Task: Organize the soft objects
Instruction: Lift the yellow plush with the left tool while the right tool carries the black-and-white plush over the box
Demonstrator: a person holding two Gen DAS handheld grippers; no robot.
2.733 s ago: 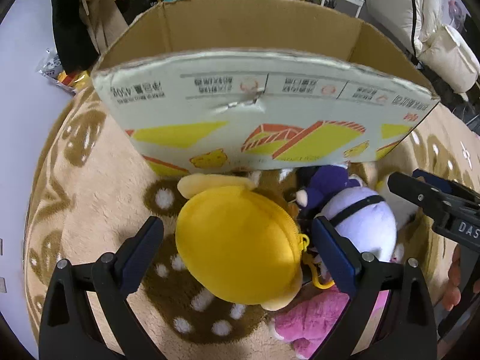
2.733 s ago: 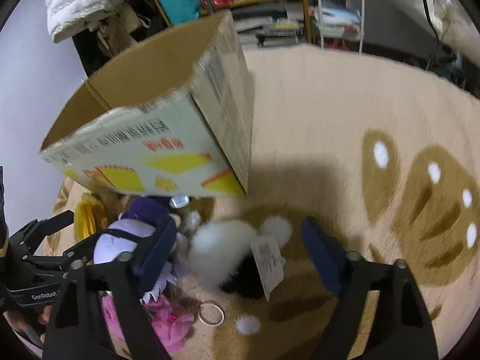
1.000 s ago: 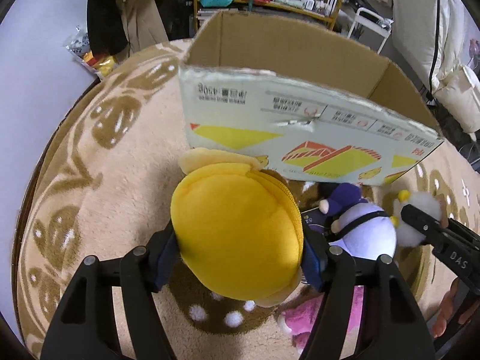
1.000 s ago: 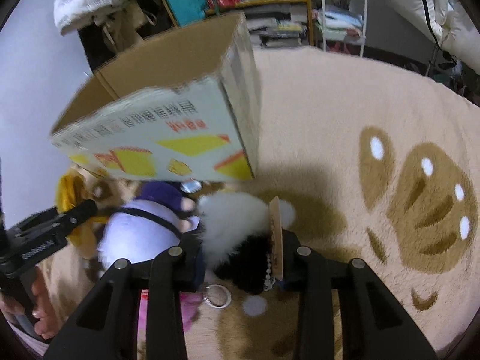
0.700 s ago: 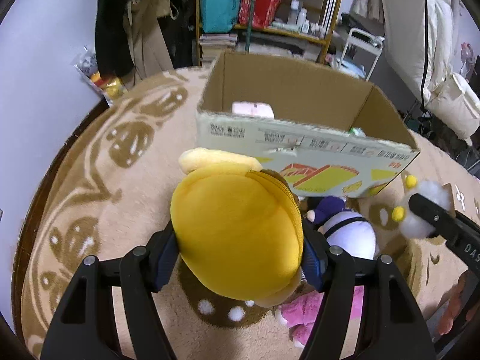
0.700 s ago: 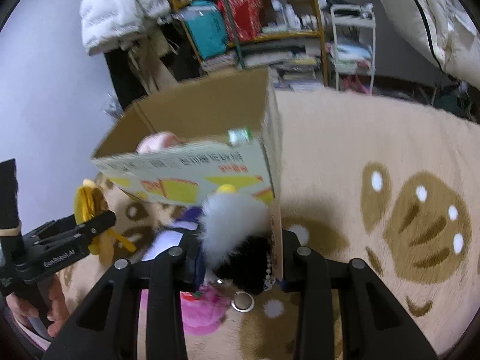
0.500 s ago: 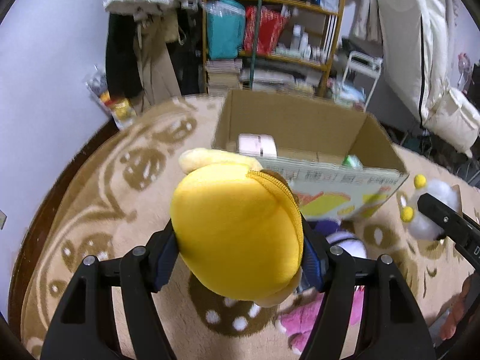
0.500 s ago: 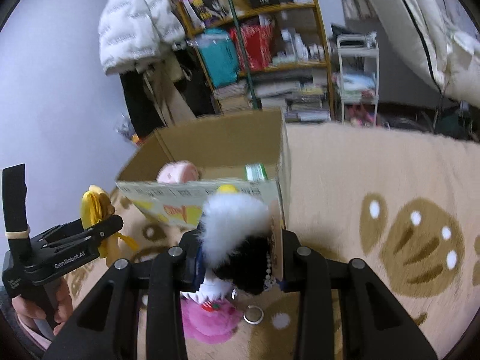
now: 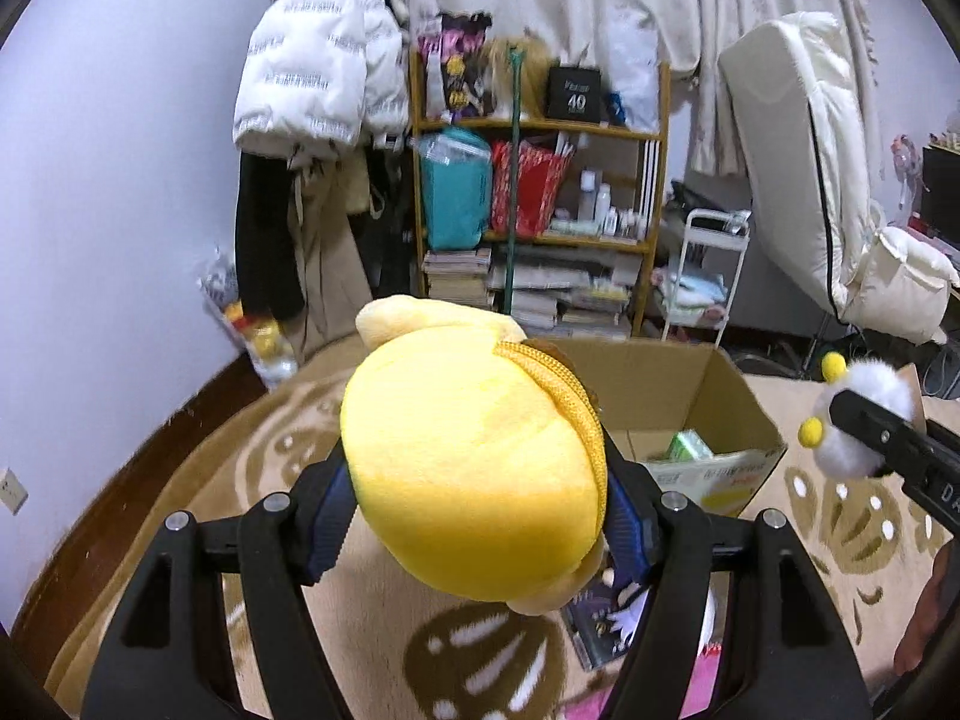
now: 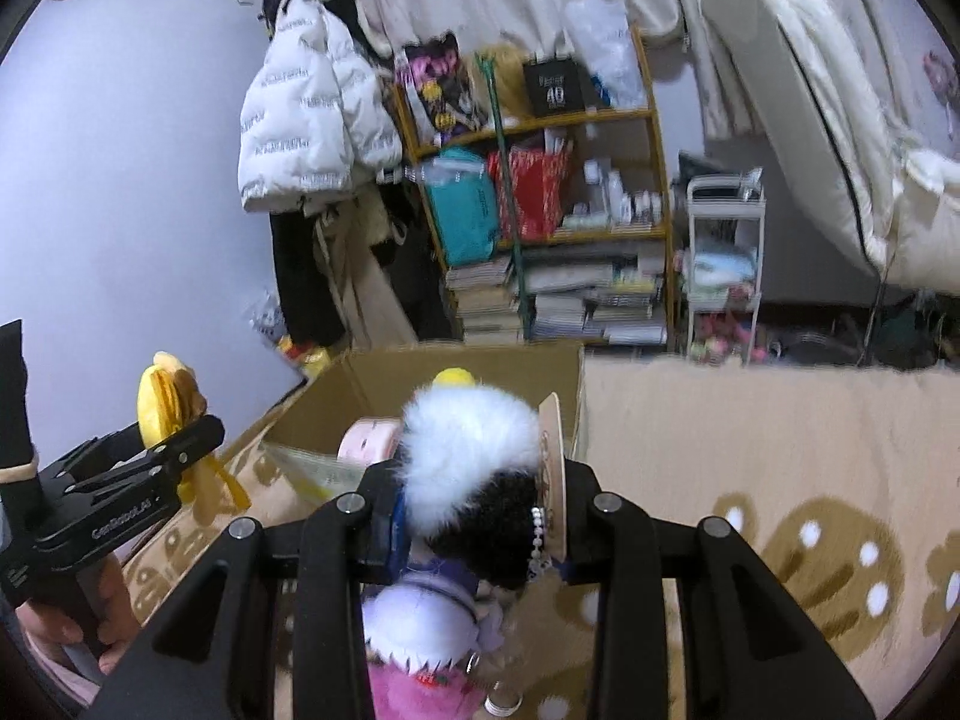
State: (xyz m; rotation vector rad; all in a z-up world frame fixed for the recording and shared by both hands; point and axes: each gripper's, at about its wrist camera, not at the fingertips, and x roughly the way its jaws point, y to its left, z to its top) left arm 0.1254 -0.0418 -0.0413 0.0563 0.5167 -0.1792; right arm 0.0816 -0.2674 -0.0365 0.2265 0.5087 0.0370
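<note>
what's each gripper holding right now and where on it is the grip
Left gripper: the yellow plush, pinched across its round body. Right gripper: the white-and-black fluffy toy, squeezed at its dark lower half, with its card tag against the right-hand finger.

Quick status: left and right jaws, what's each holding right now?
Left gripper: shut on the yellow plush.
Right gripper: shut on the white and black fluffy toy.

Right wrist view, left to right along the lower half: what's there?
Left gripper with the yellow plush → cardboard box → fluffy black-and-white toy in the right gripper → paw-print rug.
</note>
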